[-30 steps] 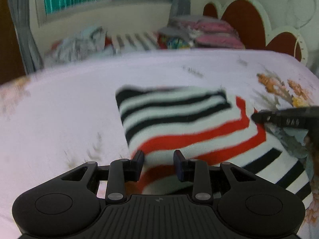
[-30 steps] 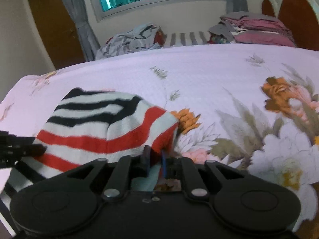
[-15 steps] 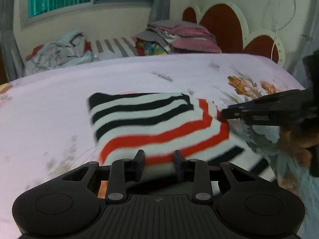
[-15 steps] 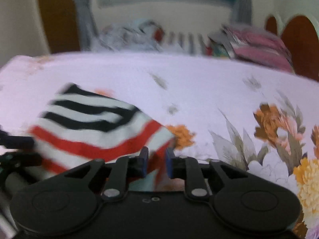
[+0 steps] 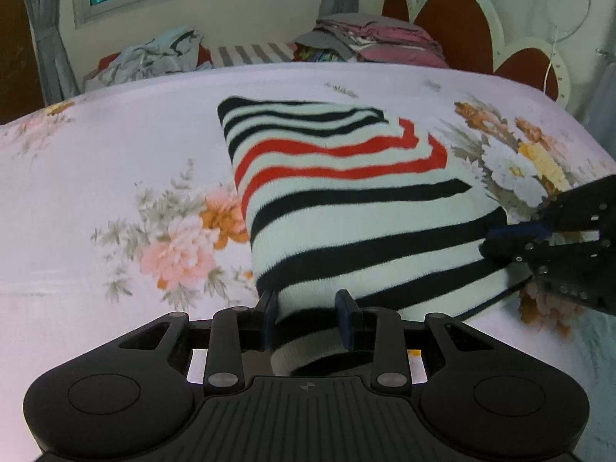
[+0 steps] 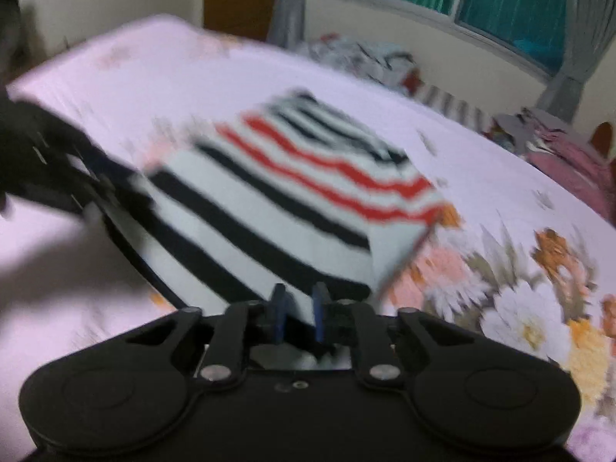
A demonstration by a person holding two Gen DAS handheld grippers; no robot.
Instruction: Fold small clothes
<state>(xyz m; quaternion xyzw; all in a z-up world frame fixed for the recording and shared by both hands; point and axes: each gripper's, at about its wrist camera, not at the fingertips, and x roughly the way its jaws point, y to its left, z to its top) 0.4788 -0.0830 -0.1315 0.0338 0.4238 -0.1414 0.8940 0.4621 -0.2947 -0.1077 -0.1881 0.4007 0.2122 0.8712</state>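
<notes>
A knit sweater (image 5: pixel 338 192) with black, white and red stripes lies folded on the floral bed sheet (image 5: pixel 115 154). My left gripper (image 5: pixel 308 308) is shut on a thick bunch of its near edge. At the right of the left wrist view, my right gripper (image 5: pixel 496 238) grips the sweater's near right edge. In the blurred right wrist view the sweater (image 6: pixel 277 200) stretches away from my right gripper (image 6: pixel 298 310), whose jaws are closing with cloth pinched between them. The left gripper (image 6: pixel 77 177) shows as a dark blur at the left.
An unfolded heap of clothes (image 5: pixel 154 57) and a folded stack (image 5: pixel 369 38) sit at the far side of the bed. A red and white headboard (image 5: pixel 462 27) stands at the back right. Bare sheet lies left of the sweater.
Both grippers have shifted across the bed with the sweater's near edge. More of its black-striped lower part now shows between them. The right view has rolled and blurred.
</notes>
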